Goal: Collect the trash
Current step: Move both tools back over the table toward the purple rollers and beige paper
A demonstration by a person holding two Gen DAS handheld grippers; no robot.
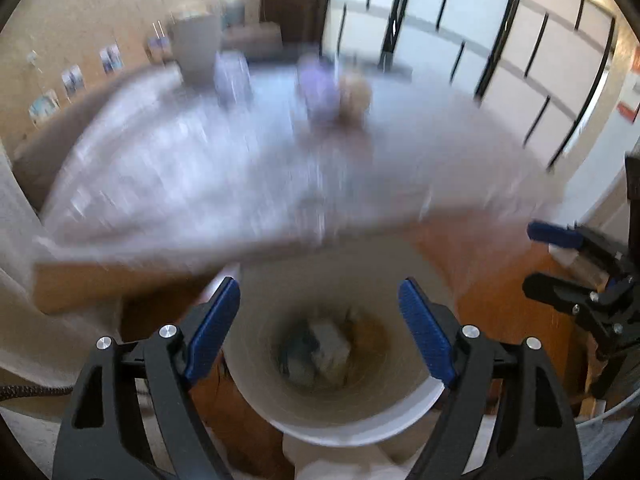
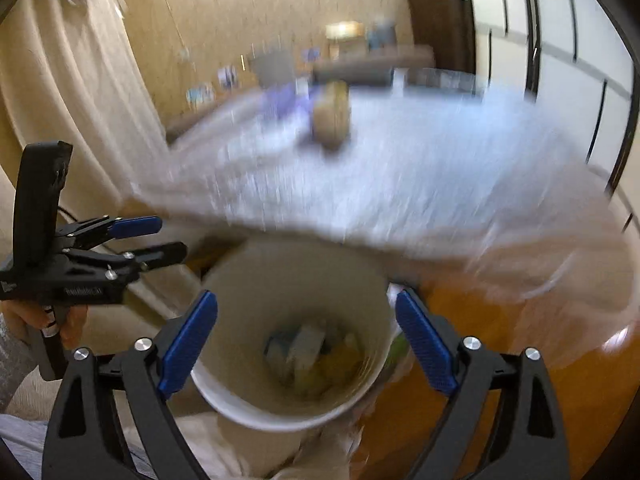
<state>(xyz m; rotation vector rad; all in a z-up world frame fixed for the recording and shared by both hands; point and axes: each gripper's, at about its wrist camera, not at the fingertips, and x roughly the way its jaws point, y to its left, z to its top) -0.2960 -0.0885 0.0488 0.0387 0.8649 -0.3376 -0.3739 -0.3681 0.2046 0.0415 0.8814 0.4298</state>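
Blurred by motion, a pale surface (image 1: 248, 176) stretches across the room in front of tan walls and white panelled sliding doors (image 1: 460, 36), with a purple shape (image 1: 318, 88) and a tan rounded object (image 1: 354, 94) on its far part, too smeared to identify. Below its near edge, on the orange-brown wooden floor (image 1: 500, 312), stands a white round bin (image 1: 340, 420). Inside, at the bottom, lies the trash (image 2: 312, 356): a pale boxy piece among yellowish and darker scraps, indistinct. The left hand-held gripper (image 1: 320, 336) hangs above the bin with its blue-padded jaws spread apart and nothing between them; only the bin's open mouth shows through the gap. The right hand-held gripper (image 2: 306, 344) is likewise over the bin, jaws wide and empty. Each wrist view catches the other tool at its edge, and in the right view a hand (image 2: 48, 320) with a grey sleeve grips the left tool's handle. A cream curtain (image 2: 80, 80) hangs at the left.
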